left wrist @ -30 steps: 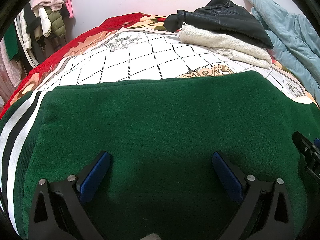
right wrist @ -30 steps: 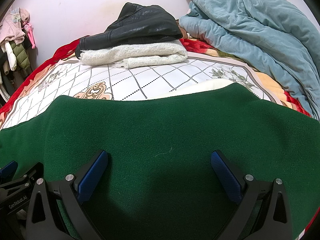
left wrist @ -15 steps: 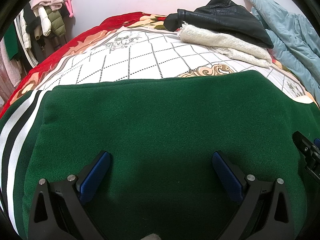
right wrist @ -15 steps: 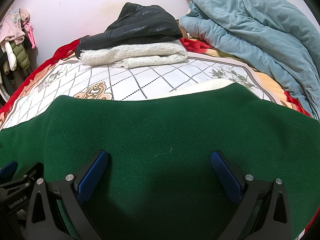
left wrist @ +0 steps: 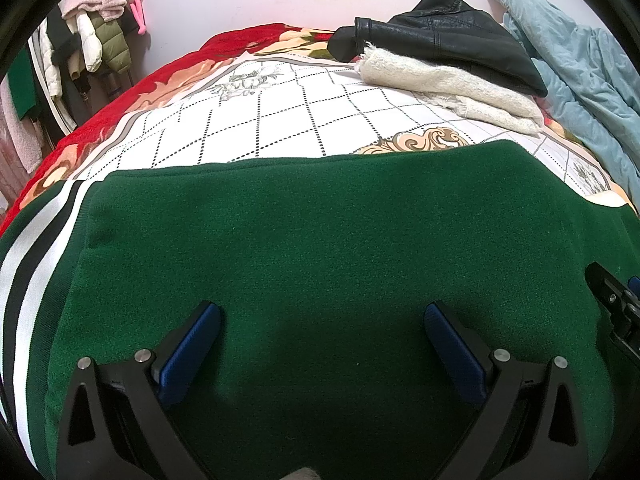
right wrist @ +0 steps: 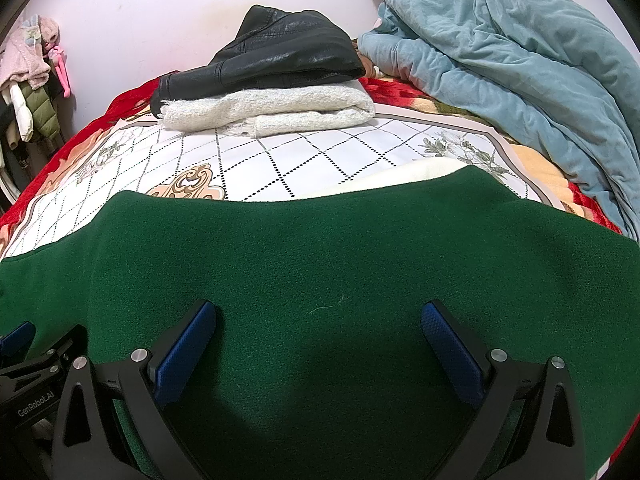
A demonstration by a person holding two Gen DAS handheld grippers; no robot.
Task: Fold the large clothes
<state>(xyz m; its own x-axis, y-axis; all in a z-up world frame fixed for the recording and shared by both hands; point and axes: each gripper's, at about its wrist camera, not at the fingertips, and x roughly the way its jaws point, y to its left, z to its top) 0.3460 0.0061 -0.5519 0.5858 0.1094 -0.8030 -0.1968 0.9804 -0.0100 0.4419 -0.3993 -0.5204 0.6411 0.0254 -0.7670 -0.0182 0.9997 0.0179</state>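
Green jacket [left wrist: 320, 240] lies flat on the bed [left wrist: 280, 120], spread beneath both grippers. Left gripper [left wrist: 322, 316] and right gripper [right wrist: 320, 314] hover side by side, jaws spread wide, gripping nothing.

Garment [left wrist: 320, 248] nearest on bed [left wrist: 280, 120] — jacket [left wrist: 448, 40] atop sweater [left wrist: 452, 84] behind.

Open stretch of checked bedspread [left wrist: 280, 120] lay beyond the green garment [left wrist: 320, 260], black leather jacket [right wrist: 280, 52] stacked on cream knit [right wrist: 272, 114] blocked the far side, rumpled blue quilt [right wrist: 520, 80] crowded the right.
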